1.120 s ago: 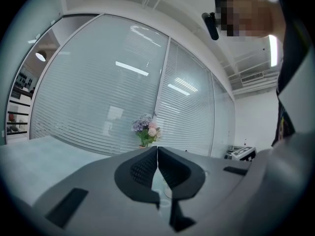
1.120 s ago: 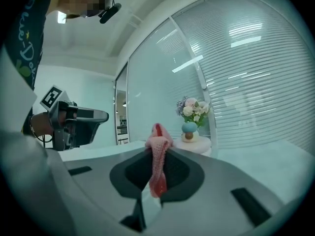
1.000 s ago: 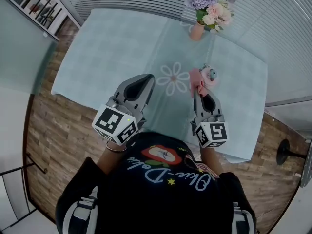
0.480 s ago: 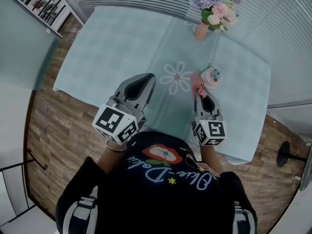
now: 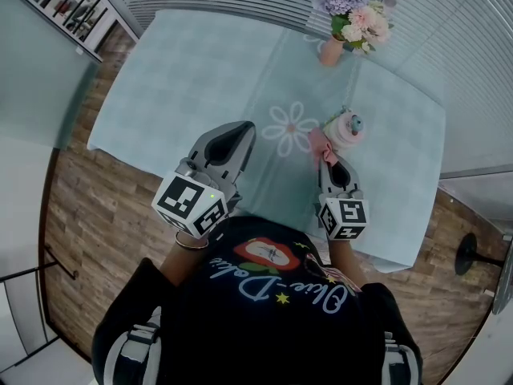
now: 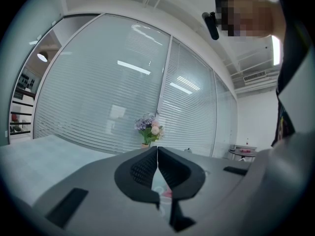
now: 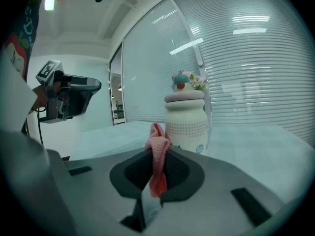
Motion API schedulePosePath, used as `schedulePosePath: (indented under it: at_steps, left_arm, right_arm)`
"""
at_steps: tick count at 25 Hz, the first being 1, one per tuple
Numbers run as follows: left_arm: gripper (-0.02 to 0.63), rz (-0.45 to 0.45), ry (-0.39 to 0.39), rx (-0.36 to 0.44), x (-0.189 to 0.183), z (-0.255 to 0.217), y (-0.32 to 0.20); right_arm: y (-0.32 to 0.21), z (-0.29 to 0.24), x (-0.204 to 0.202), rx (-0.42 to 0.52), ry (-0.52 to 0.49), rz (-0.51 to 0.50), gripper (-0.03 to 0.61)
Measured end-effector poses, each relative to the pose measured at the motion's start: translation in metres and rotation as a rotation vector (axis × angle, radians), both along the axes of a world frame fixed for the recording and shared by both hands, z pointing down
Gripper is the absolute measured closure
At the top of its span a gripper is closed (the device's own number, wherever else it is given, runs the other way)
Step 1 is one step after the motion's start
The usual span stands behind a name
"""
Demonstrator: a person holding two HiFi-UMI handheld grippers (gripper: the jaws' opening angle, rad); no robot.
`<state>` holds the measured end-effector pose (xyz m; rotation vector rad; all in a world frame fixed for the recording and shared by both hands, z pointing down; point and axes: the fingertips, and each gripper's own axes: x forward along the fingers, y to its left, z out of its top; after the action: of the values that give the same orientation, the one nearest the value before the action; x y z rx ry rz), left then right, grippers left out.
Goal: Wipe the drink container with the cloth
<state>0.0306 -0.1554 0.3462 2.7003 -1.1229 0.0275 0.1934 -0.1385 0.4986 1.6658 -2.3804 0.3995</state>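
Cloth (image 7: 156,154) in right gripper (image 5: 327,160), container (image 7: 186,117) base hidden

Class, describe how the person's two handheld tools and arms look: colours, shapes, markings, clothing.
The left tool and right tool are grey, tapering shells with dark ribbed jaw pads. Each carries a white cube printed with black square markers. The person wears a black top with pale cursive lettering, and a thin bracelet on the left wrist.
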Motion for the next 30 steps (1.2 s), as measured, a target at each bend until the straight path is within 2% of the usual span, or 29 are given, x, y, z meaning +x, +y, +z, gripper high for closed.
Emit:
schedulePosePath:
  at_steps: [11,18,23,27,30]
  left_arm:
    - [0.609,0.012,0.000,-0.005,0.003,0.001,0.000]
    - [0.609,0.035,-0.002,-0.004,0.011,0.001,0.000]
    - [0.609,0.050,-0.002,-0.006,0.016,0.002,-0.001]
    - [0.609,0.062,-0.002,-0.005,0.020,0.002,-0.001]
    - [0.609,0.074,-0.001,-0.007,0.024,0.003,-0.002]
  right_arm:
    - [0.010,0.014,0.000,-0.037,0.022,-0.006,0.552]
    - [0.020,0.001,-0.004,-0.012,-0.024,-0.033,0.552]
    - [0.026,-0.026,-0.011,0.049,-0.105,-0.066,0.552]
    - [0.027,-0.056,-0.013,0.143,-0.189,-0.079,0.551]
    - [0.028,-0.077,-0.011,0.205,-0.213,-0.076,0.551]
